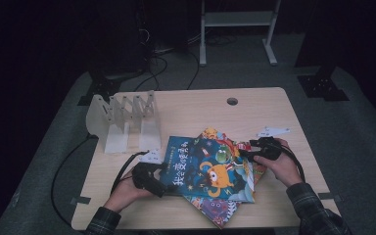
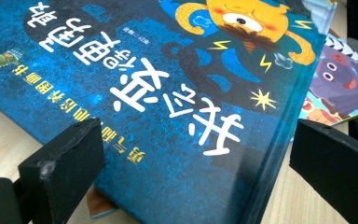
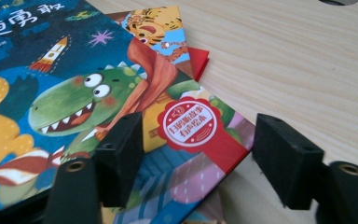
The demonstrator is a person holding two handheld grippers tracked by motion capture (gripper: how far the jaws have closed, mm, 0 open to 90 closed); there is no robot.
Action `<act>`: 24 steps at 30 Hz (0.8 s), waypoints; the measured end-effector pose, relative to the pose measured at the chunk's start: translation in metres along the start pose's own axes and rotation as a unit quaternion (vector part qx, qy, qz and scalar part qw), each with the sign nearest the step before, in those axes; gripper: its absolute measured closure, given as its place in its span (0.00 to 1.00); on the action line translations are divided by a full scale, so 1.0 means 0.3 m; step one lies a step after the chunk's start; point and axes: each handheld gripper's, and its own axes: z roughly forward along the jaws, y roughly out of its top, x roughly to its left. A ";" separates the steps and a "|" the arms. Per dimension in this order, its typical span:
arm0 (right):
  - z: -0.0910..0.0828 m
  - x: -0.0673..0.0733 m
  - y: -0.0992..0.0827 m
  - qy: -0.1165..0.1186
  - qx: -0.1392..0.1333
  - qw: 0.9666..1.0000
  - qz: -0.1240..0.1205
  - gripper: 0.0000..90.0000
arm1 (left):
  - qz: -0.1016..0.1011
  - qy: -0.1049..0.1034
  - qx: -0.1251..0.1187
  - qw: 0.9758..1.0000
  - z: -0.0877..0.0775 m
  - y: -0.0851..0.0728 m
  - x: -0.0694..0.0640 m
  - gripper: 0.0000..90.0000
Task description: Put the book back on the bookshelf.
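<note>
Pale wood table (image 1: 196, 110) — dim room

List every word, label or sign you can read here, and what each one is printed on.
"我会变得更勇敢": white title on the blue picture book, upside down in the left gripper view.
"更勇敢": the title's end, on the same book in the right gripper view.
Yellow subtitle line on that cover: too blurred to read.
Red round seal on the cover's corner: two lines of white characters, too small to read.
The books underneath show no readable text.
</note>
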 end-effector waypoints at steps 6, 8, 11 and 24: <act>0.042 -0.018 0.015 0.008 -0.006 1.000 0.007 0.23 | -0.005 0.011 -0.002 1.000 -0.012 -0.007 0.014 0.02; 0.048 -0.019 0.018 0.011 -0.006 1.000 0.009 0.23 | -0.005 0.016 -0.001 1.000 -0.019 -0.010 0.020 0.02; 0.061 -0.024 0.019 0.021 -0.012 1.000 0.016 0.23 | -0.014 0.028 -0.004 0.999 -0.035 -0.019 0.039 0.02; 0.073 0.013 0.025 0.036 -0.015 0.999 -0.010 0.23 | -0.036 0.059 -0.012 0.998 -0.089 -0.062 0.068 0.00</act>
